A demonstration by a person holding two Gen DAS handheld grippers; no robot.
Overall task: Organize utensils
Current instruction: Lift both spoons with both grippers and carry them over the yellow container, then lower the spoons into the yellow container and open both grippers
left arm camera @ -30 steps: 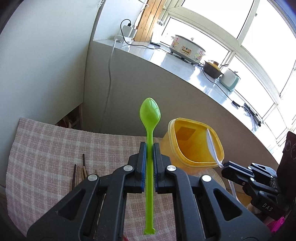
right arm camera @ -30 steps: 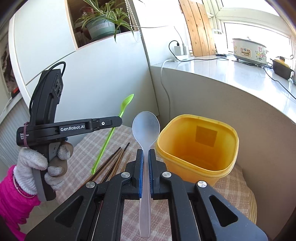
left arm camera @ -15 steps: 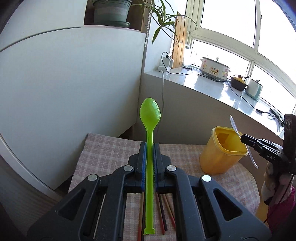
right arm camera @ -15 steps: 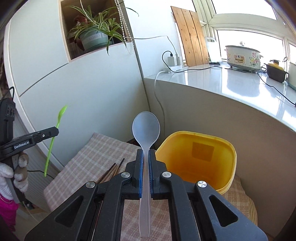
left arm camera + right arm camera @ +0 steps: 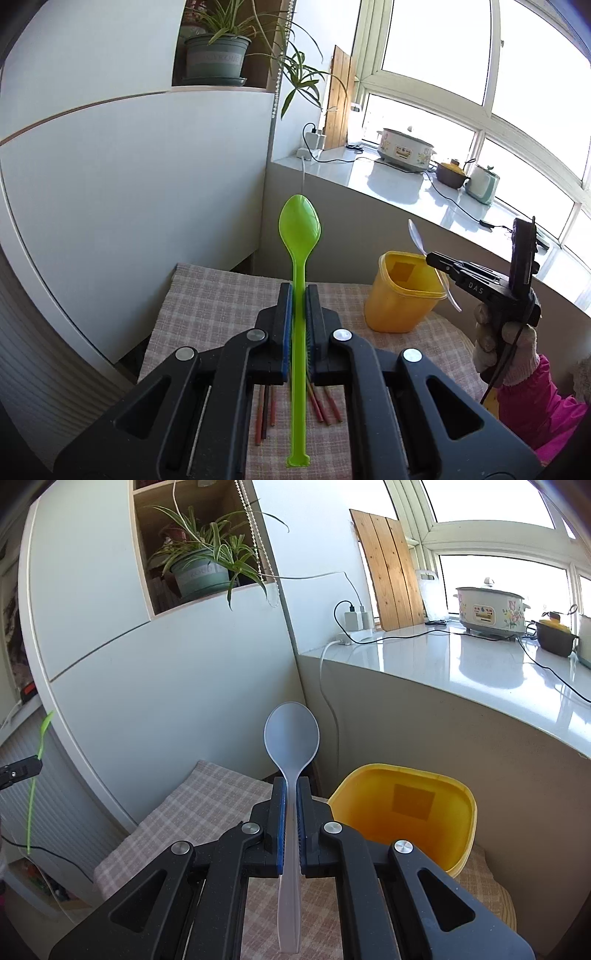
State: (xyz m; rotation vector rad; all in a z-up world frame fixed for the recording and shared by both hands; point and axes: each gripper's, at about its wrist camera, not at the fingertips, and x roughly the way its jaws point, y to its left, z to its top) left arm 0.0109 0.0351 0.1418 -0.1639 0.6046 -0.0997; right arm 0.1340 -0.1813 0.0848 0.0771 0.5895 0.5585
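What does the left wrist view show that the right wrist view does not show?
Only the left wrist view: the chopsticks lying on the checked cloth, and the gloved hand that holds the right gripper.
Only the right wrist view: the inside of the yellow container, which looks empty.
Both: the green spoon clamped in the left gripper, the clear spoon clamped in the right gripper, the yellow container, the cloth and the potted plant.

The right gripper (image 5: 290, 805) clamps a translucent spoon (image 5: 291, 734) by its handle, bowl forward. A yellow container (image 5: 458, 834) stands open on the checked cloth (image 5: 207, 797).
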